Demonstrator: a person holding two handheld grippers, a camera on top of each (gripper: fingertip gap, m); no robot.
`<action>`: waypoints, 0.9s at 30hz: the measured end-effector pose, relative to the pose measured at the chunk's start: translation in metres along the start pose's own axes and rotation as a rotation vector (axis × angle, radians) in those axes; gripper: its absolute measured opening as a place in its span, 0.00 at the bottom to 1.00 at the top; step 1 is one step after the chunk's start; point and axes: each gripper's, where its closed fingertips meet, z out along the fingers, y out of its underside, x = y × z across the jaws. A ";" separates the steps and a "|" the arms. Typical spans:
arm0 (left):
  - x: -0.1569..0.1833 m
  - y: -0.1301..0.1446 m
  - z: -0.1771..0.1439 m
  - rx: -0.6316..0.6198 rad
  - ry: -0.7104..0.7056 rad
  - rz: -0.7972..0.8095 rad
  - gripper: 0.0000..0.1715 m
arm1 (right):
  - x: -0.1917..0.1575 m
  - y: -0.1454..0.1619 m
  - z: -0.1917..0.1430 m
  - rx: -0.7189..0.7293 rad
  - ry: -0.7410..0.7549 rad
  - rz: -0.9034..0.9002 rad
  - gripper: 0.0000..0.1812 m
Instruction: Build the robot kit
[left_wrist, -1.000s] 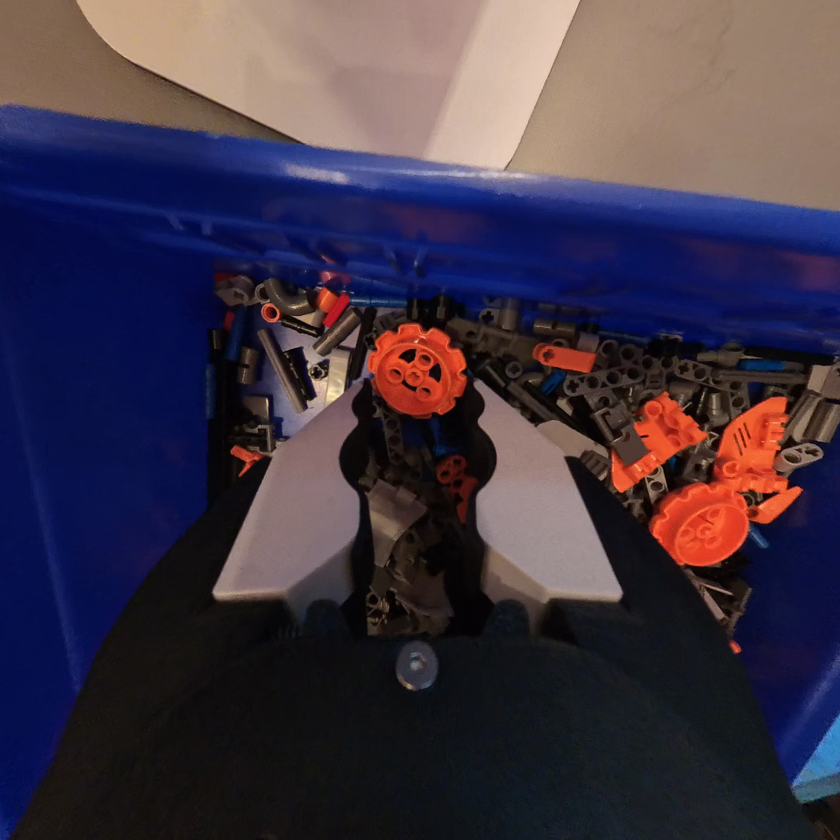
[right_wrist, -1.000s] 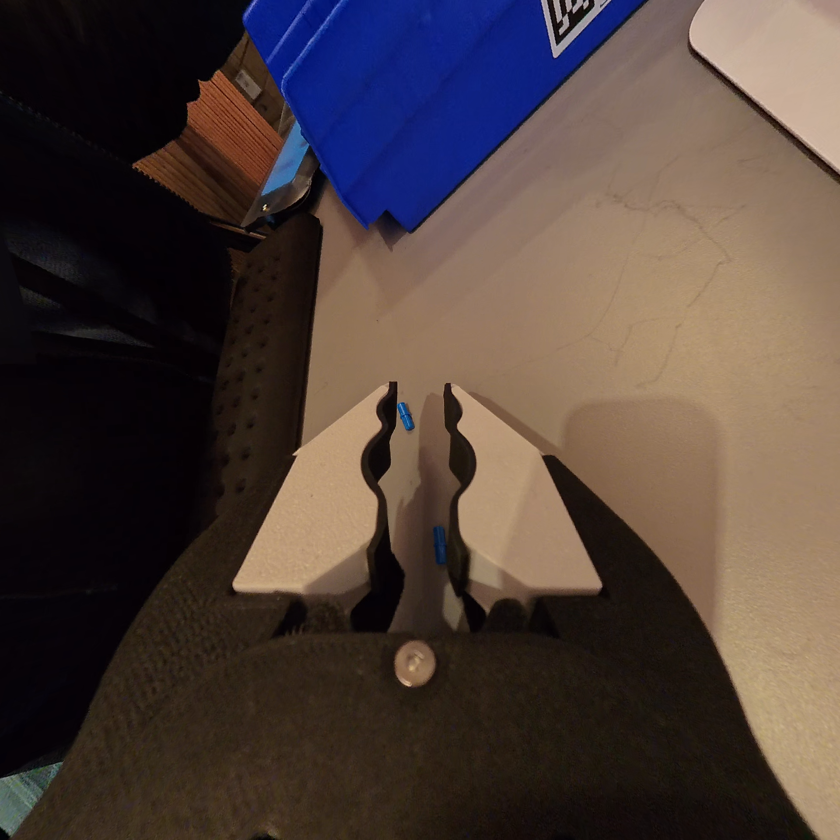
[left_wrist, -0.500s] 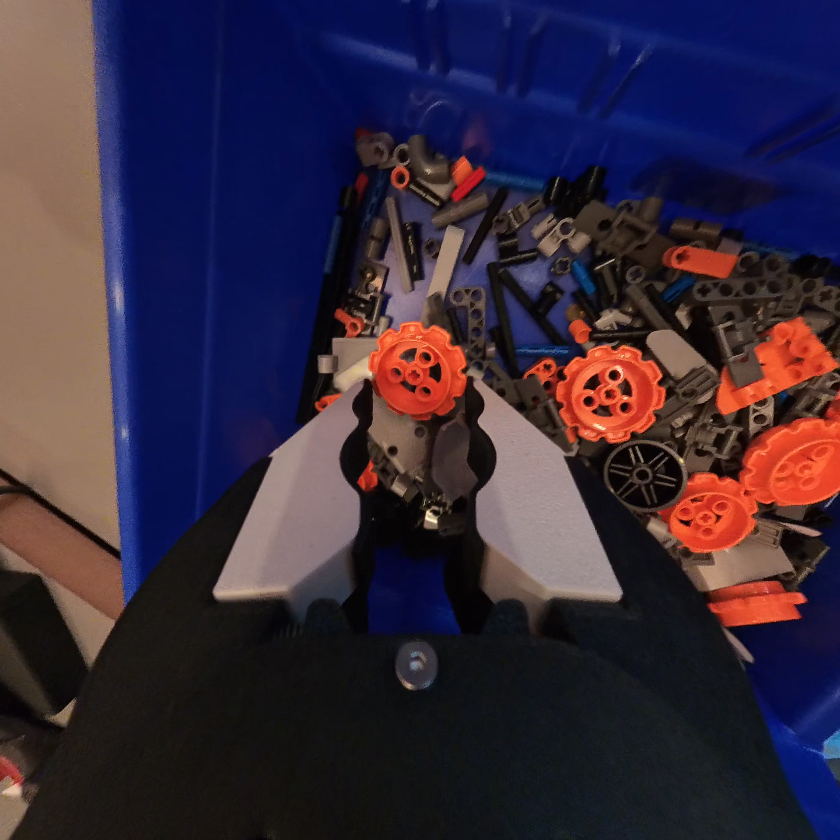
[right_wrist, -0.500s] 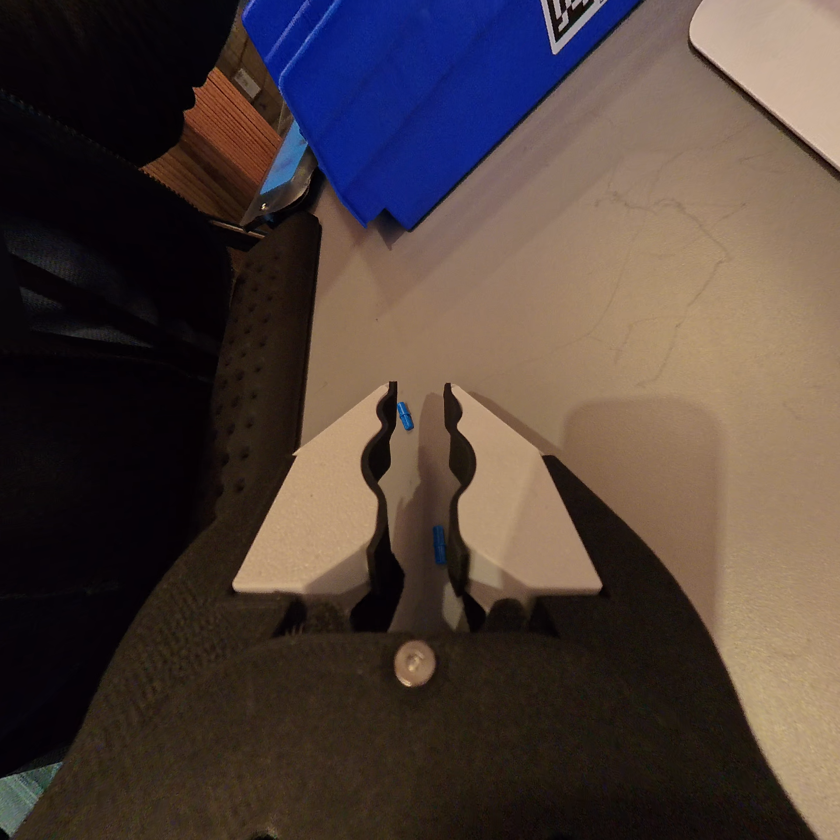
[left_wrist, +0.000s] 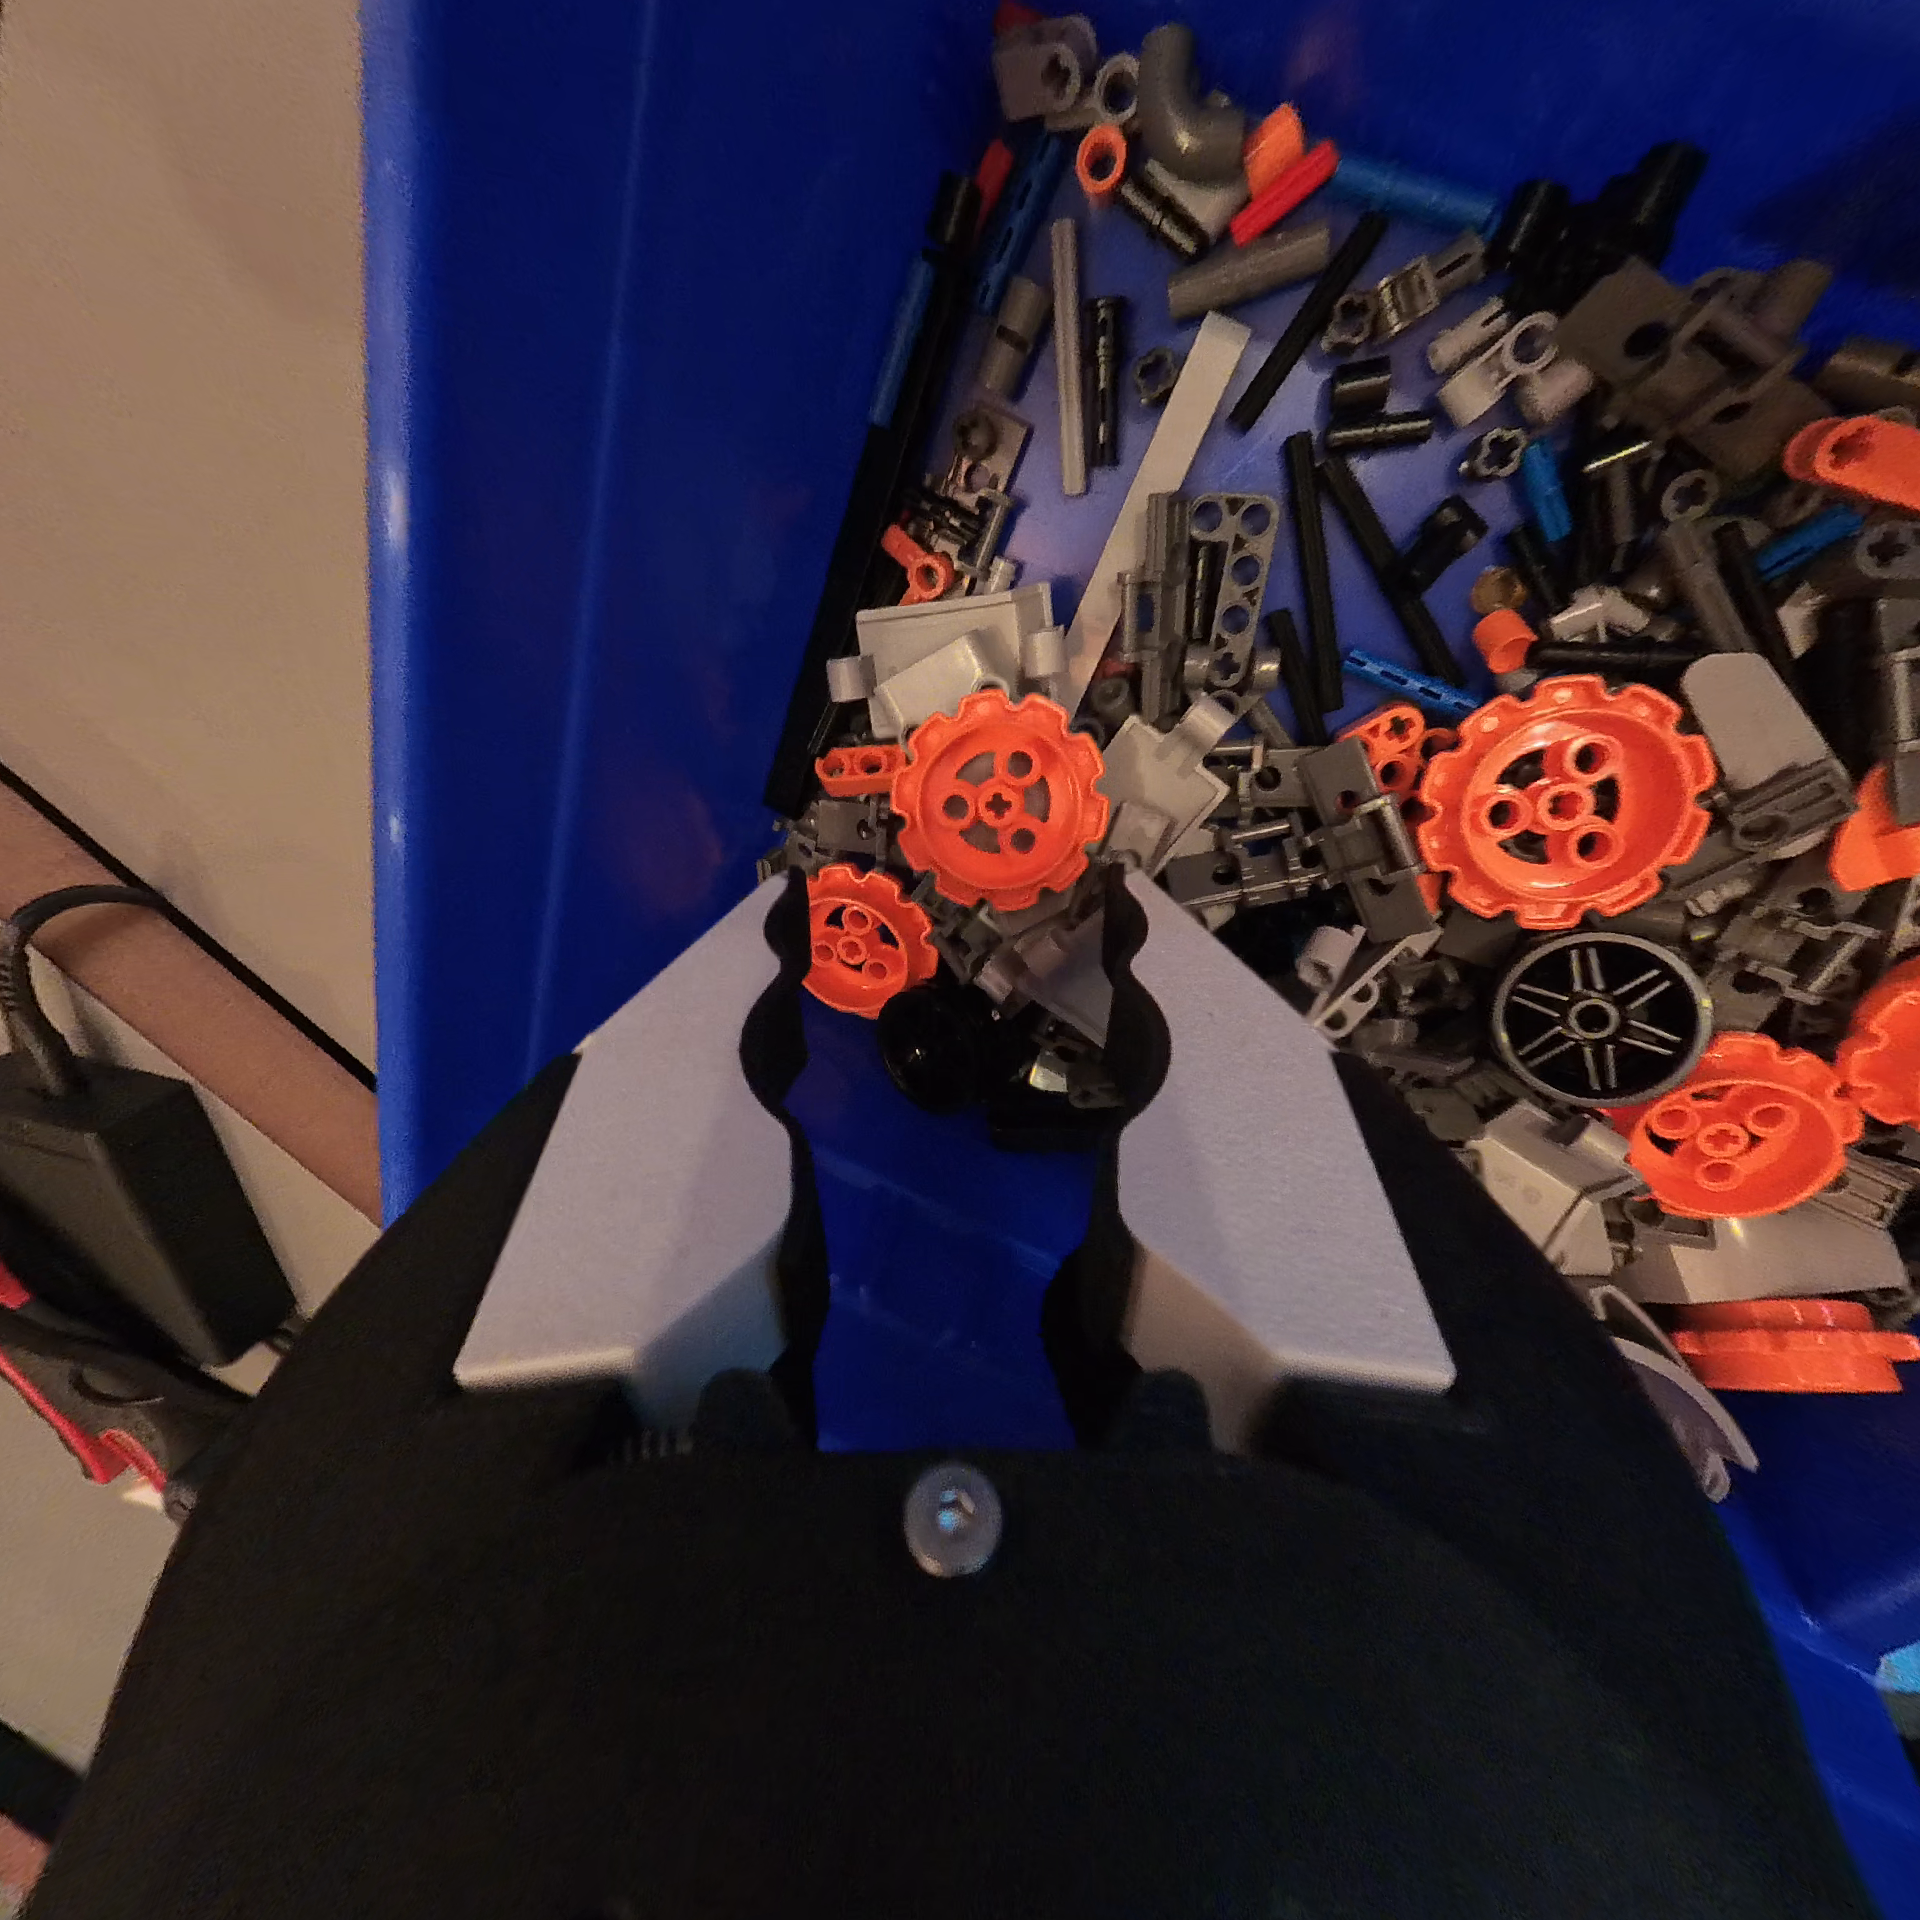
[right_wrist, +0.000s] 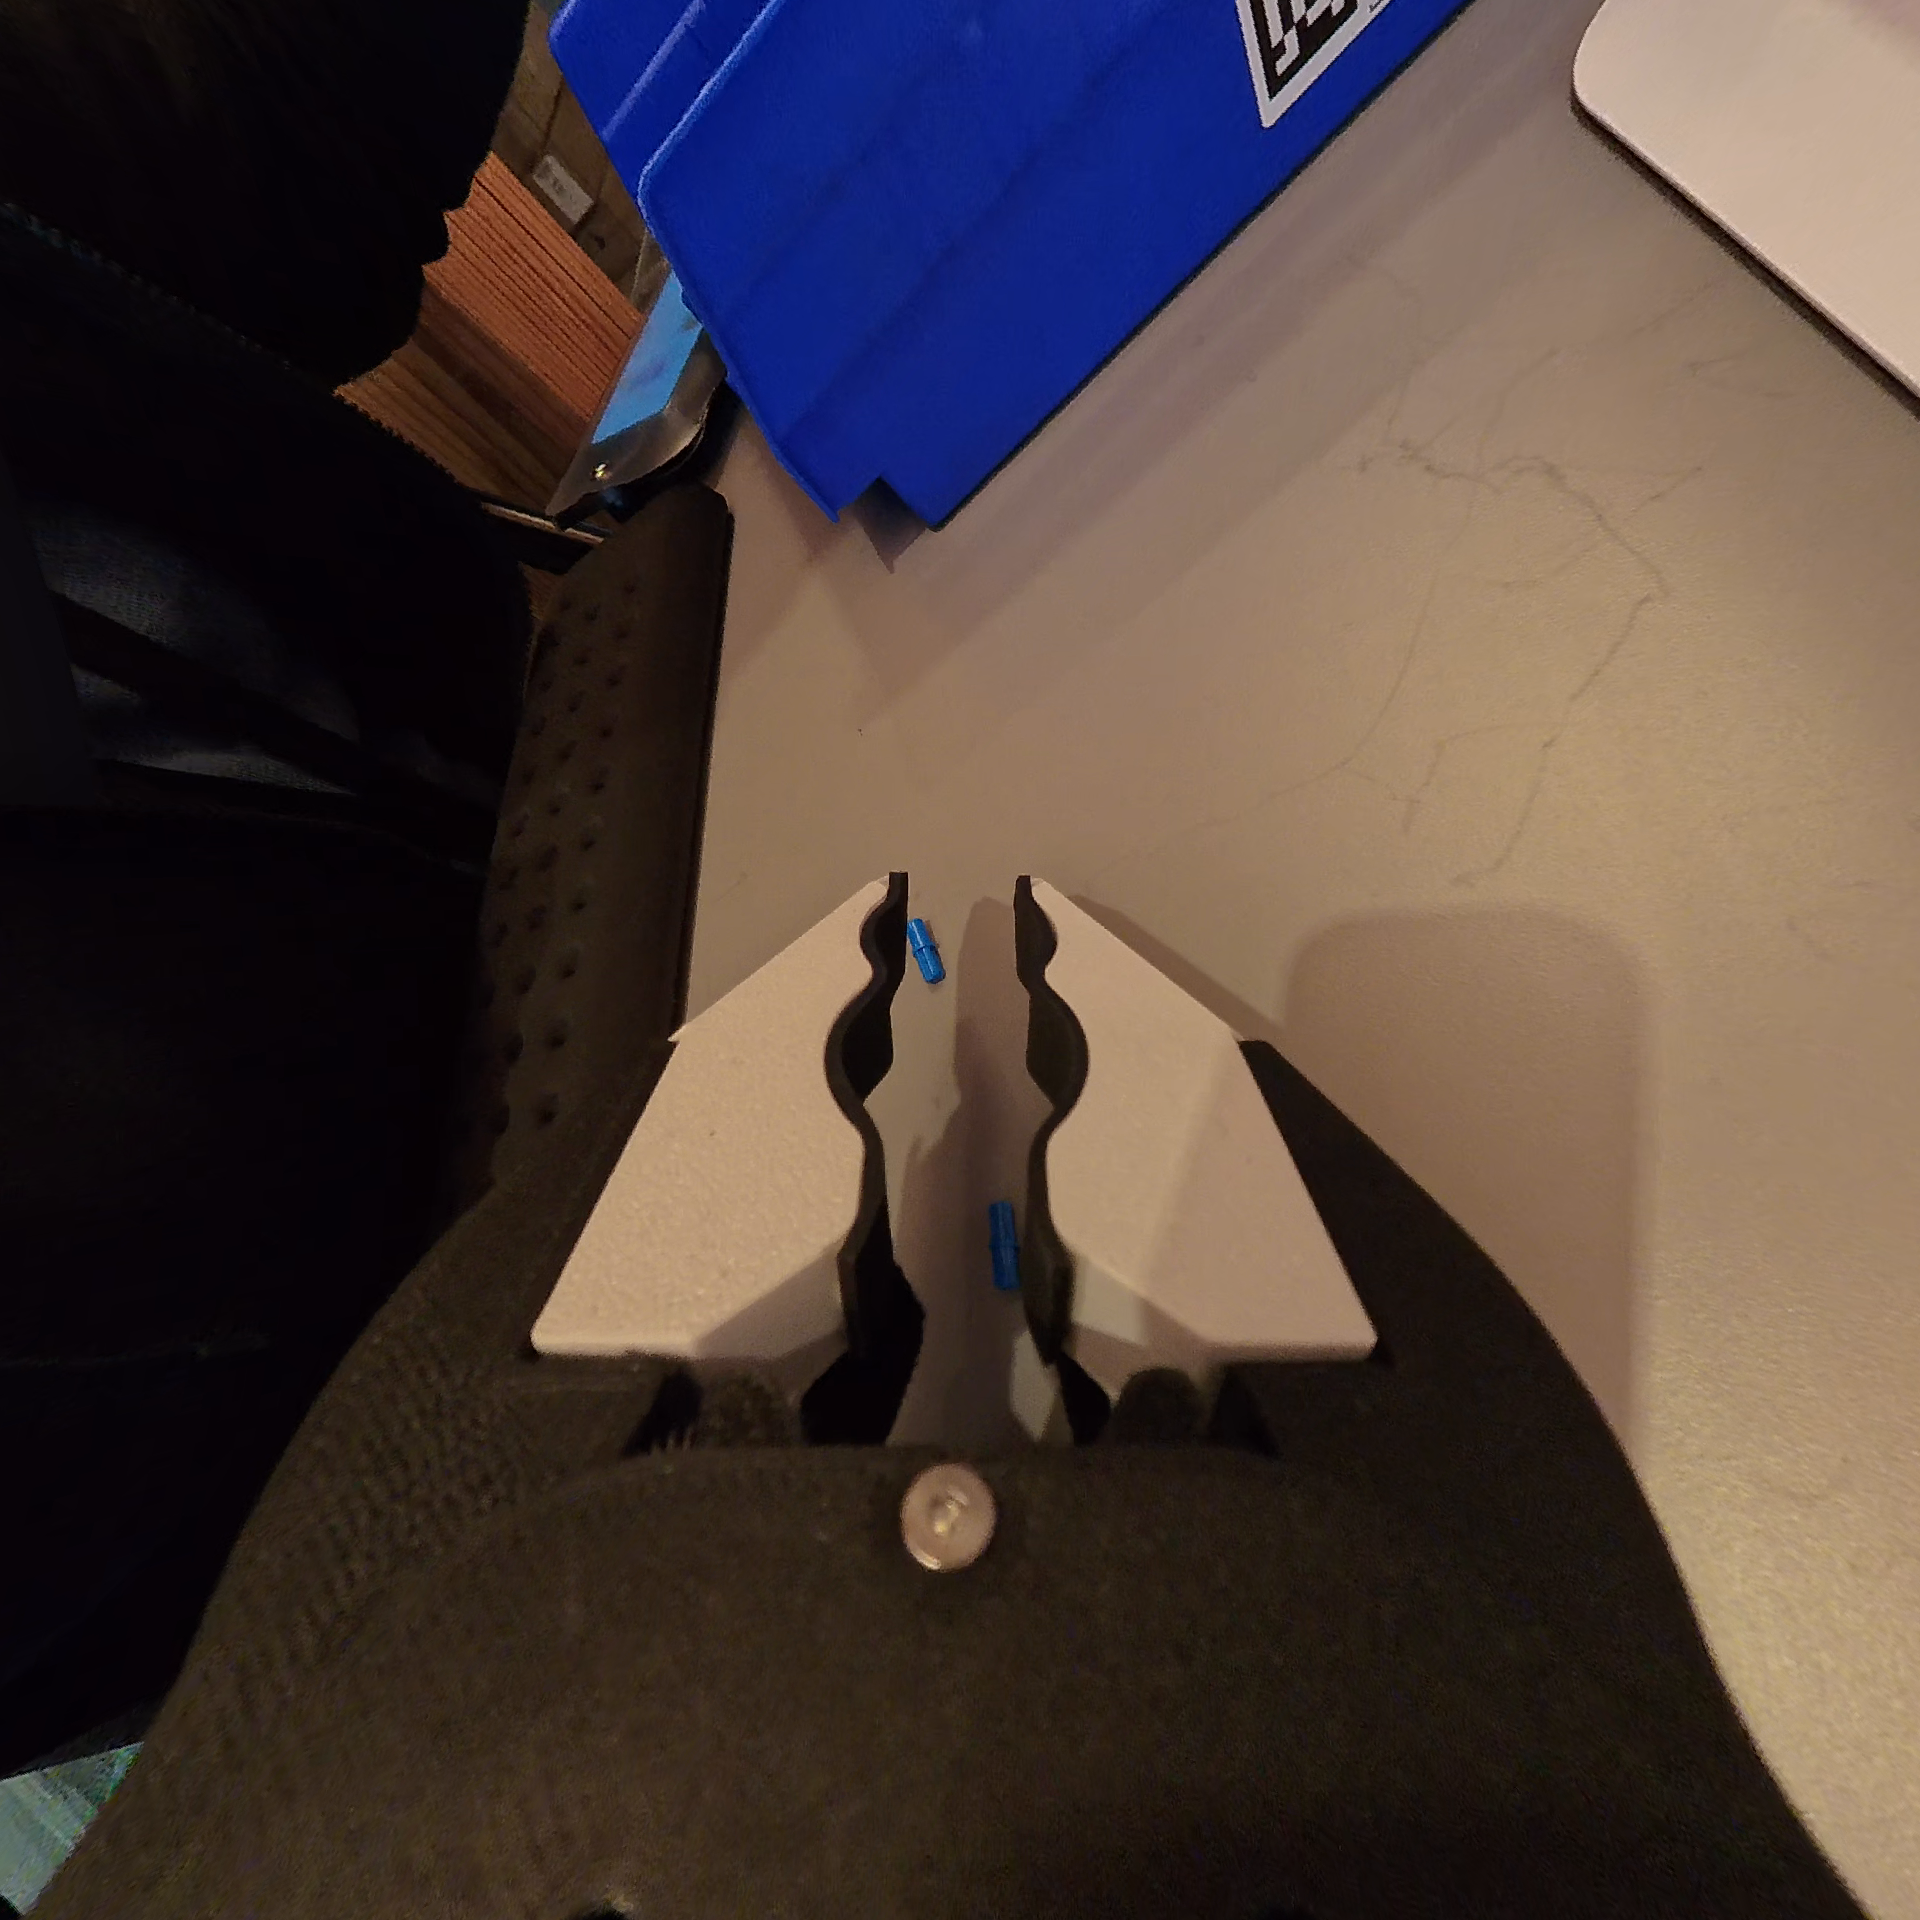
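In the left wrist view my left gripper (left_wrist: 956, 888) hangs over the near left corner of a blue bin (left_wrist: 582, 520) of loose building parts. Its jaws stand wide apart. An orange gear wheel (left_wrist: 997, 800) lies just ahead of the fingertips, narrower than the gap, and neither pad presses on it. A smaller orange gear (left_wrist: 862, 956) and grey parts (left_wrist: 1049, 956) show between the fingers below. In the right wrist view my right gripper (right_wrist: 961, 883) rests low over the grey table (right_wrist: 1351, 623), its jaws slightly apart. Two small blue pins (right_wrist: 925, 951) (right_wrist: 1003, 1259) lie on the table between the fingers, ungripped.
The bin holds several more orange gears (left_wrist: 1564, 800), a black spoked wheel (left_wrist: 1600, 1013), and black and grey beams. The bin's outside (right_wrist: 935, 208) is far left in the right wrist view, with a white board (right_wrist: 1766, 156) at the top right. A black chair (right_wrist: 260, 831) edges the table's left. Spacing between my two grippers at the tips: around 35 cm.
My left gripper carried the orange gear across the bin, pinched at its tips, then opened; the gear has left the grasp. My right gripper and the blue pins have not moved.
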 end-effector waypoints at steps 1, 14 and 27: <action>0.001 -0.004 -0.004 0.026 -0.004 0.009 0.32 | 0.000 0.000 0.000 0.000 0.000 0.000 0.10; 0.081 -0.058 -0.024 0.244 0.257 0.147 0.31 | -0.001 0.000 0.000 0.002 -0.002 -0.002 0.10; 0.109 -0.072 0.011 0.216 0.371 0.053 0.10 | -0.002 -0.001 0.000 0.004 -0.005 -0.003 0.10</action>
